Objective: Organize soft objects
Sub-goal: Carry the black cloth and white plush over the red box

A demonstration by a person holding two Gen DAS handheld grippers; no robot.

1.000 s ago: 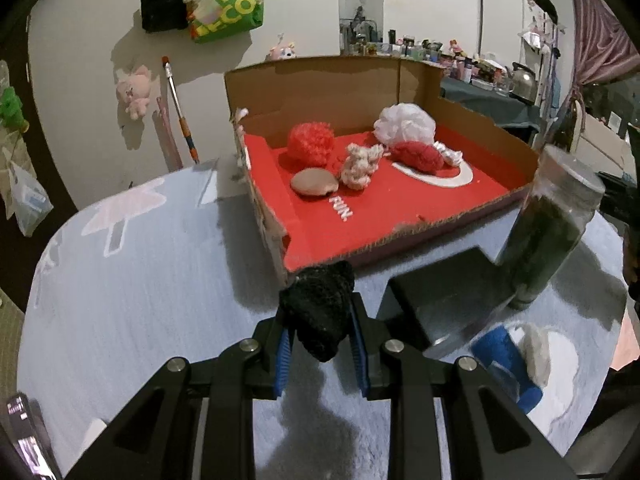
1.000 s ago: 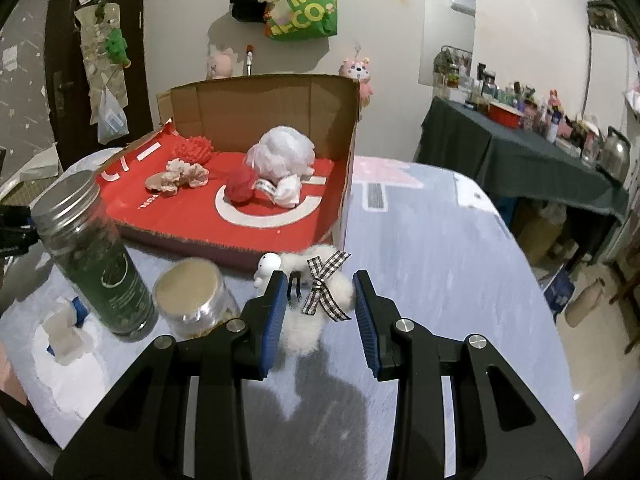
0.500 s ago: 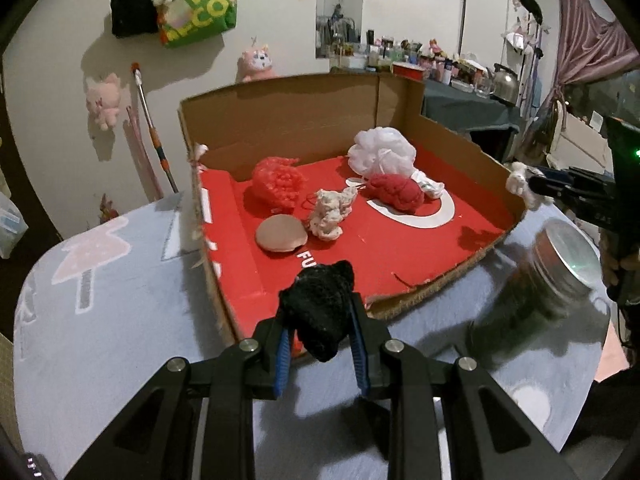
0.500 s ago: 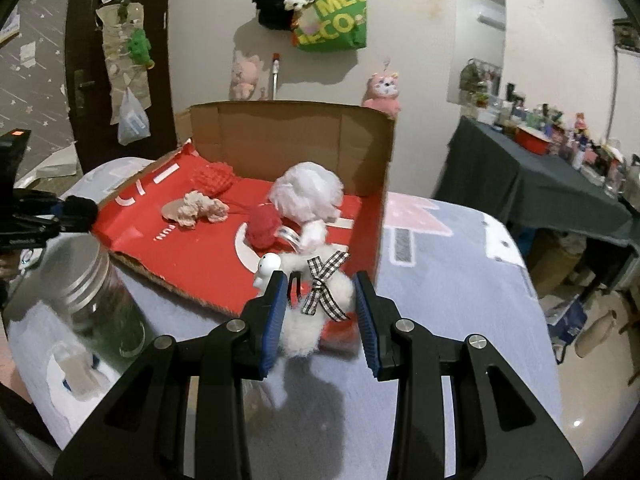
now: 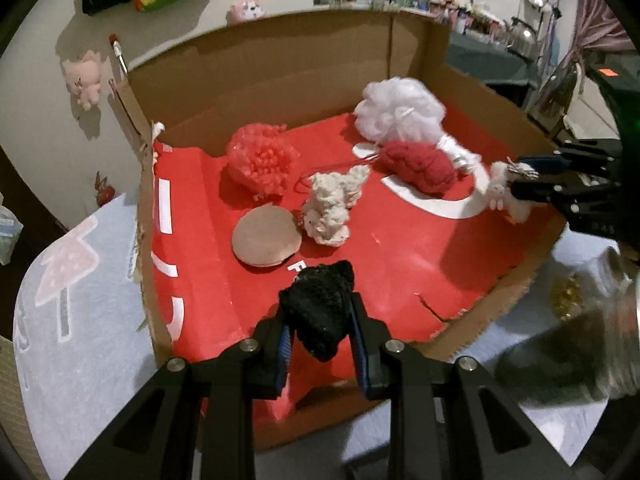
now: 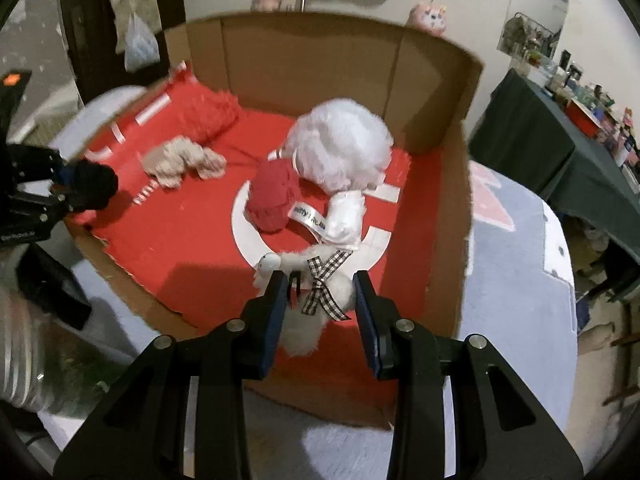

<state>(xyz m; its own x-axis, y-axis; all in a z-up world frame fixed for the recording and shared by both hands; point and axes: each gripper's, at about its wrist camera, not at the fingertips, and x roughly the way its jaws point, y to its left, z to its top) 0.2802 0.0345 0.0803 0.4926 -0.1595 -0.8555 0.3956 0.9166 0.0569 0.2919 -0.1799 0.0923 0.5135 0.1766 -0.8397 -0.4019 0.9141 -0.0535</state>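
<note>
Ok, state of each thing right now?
left tool: shut on black knit piece, over the box
right tool: shut on white plush, over the box
cardboard box: open-topped, holding soft items
glass jar: lidded

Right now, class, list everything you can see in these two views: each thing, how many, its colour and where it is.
cardboard box: one, brown with red floor, on the table
white pouf: one, white, back right of box
fuzzy ball: one, coral red, back left
yarn ball: one, dark red, before the pouf
cream plush: one, cream, centre
round pad: one, tan, left of the plush
glass jar: one, beside the box
black knit piece: one, in left claw
white plush with checked bow: one, in right claw
</note>
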